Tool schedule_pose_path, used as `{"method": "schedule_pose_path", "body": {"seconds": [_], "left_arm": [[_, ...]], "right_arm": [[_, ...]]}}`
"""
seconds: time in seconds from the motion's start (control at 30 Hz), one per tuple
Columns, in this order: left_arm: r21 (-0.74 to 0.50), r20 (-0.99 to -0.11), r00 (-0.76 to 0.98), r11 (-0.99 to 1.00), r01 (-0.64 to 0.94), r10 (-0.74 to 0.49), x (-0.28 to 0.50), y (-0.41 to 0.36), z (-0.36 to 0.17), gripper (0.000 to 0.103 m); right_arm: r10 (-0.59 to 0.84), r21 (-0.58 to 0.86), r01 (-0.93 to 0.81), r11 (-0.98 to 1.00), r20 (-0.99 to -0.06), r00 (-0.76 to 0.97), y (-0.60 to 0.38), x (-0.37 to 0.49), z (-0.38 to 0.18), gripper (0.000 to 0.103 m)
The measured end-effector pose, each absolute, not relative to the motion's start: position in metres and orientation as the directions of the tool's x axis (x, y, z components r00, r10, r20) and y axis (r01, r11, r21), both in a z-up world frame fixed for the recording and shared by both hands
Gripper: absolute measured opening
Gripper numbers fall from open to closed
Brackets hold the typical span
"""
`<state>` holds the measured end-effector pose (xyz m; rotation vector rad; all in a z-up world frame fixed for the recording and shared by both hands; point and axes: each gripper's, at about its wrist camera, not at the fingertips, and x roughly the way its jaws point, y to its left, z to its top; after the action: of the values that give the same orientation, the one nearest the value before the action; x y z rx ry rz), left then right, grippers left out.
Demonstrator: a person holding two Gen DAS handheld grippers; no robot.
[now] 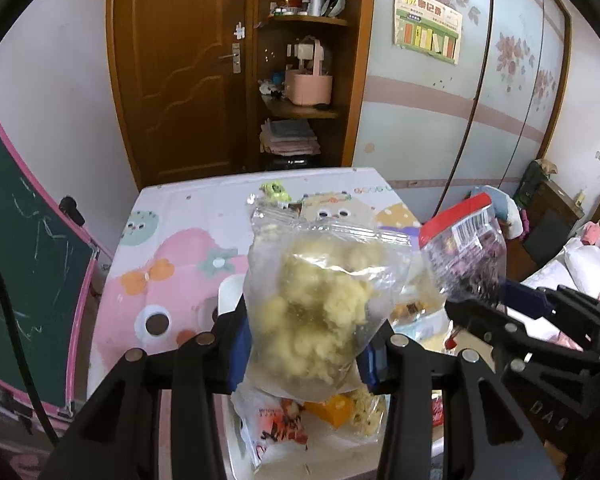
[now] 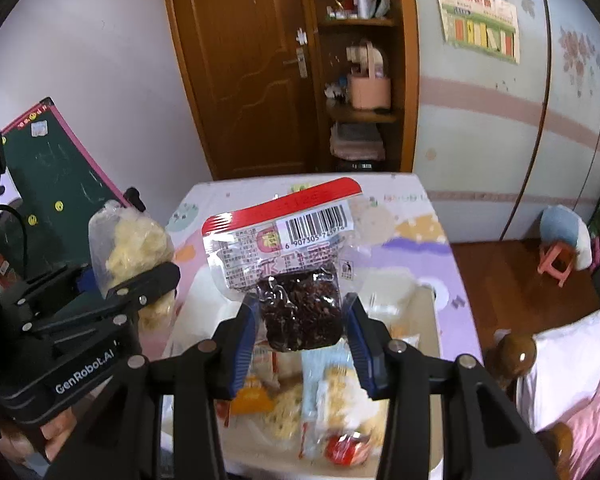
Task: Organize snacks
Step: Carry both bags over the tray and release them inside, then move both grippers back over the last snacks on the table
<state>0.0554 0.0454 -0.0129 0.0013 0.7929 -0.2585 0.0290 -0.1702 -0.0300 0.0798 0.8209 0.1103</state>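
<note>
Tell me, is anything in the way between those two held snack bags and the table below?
Nothing but air. The left tongs hold the yellow snack bag, the right tongs the dark snack bag, both above loose snacks on the table.

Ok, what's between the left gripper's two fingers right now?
A clear bag of pale yellow puffed snacks sits clamped between the left gripper fingers, plain in the left wrist view.

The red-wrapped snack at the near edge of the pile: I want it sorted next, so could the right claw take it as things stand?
Probably not yet: the right claw is shut on the dark snack packet, so no free grip for the red-wrapped snack.
</note>
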Motion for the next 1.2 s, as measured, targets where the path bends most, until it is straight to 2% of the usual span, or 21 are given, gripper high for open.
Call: {"method": "schedule_pose_path", "body": {"seconds": [0.33,0.5,0.53,0.57,0.63,0.83,1.2], "left_arm": [[-0.079,-0.755,0.625,0.974,0.211,-0.197,0.060,0.044,-0.051,0.042],[-0.044,-0.778,0.608,0.979,0.197,-0.157,0.066,0.043,-0.060,0.044],[-0.027,-0.784,0.605,0.982,0.185,-0.136,0.067,0.043,-0.063,0.056],[-0.016,-0.787,0.606,0.984,0.175,-0.120,0.067,0.043,-0.064,0.076],[-0.005,-0.781,0.616,0.988,0.155,-0.100,0.068,0.045,-0.063,0.090],[0.018,-0.767,0.638,0.990,0.138,-0.075,0.067,0.048,-0.060,0.090],[0.013,-0.771,0.633,0.991,0.133,-0.075,0.065,0.048,-0.061,0.090]], "right_arm": [[0.099,0.086,-0.051,0.995,-0.796,0.597,-0.164,0.023,-0.072,0.044],[0.086,0.075,-0.042,0.996,-0.823,0.561,-0.162,0.024,-0.085,0.050],[0.087,0.077,-0.041,0.996,-0.830,0.551,-0.161,0.025,-0.088,0.050],[0.087,0.077,-0.040,0.996,-0.836,0.542,-0.161,0.025,-0.090,0.052],[0.088,0.086,-0.029,0.996,-0.844,0.529,-0.162,0.026,-0.094,0.055],[0.058,0.076,0.009,0.997,-0.831,0.552,-0.167,0.025,-0.091,0.059],[0.085,0.101,0.001,0.995,-0.840,0.536,-0.166,0.024,-0.096,0.059]]}}
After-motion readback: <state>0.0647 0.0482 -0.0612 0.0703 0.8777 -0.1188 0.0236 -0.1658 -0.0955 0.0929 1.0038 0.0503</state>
